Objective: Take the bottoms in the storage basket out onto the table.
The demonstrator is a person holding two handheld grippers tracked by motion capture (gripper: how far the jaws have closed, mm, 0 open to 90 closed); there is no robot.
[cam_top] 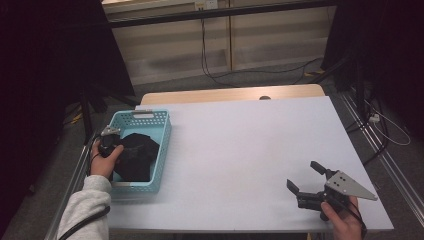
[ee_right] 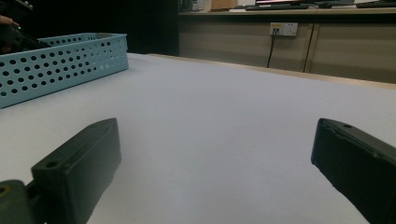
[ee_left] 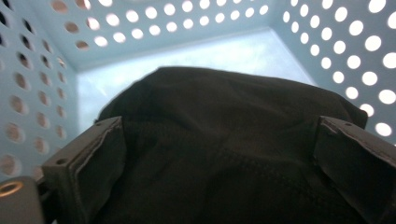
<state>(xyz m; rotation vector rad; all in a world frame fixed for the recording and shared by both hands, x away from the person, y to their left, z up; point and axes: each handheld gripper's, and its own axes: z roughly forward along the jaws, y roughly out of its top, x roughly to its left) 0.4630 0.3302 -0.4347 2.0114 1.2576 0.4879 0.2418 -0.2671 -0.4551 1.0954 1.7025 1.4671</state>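
Observation:
A light blue perforated basket (cam_top: 166,142) stands at the table's left edge, and a crumpled black cloth (cam_top: 139,156) lies in it. A hand holds my left gripper (cam_top: 116,149) down inside the basket, against the cloth's left side. In the left gripper view the left gripper (ee_left: 219,140) is open, its jaws wide apart on either side of the black cloth (ee_left: 224,107), with the basket wall (ee_left: 140,28) behind. My right gripper (cam_top: 303,175) rests low over the table's front right, open with nothing between its jaws. The right gripper (ee_right: 215,154) faces bare tabletop.
The white table (cam_top: 245,140) has a wooden strip along its far edge. The right gripper view has the basket (ee_right: 60,65) far off to the left. Dark curtains, cables on the floor and a metal rail surround the table.

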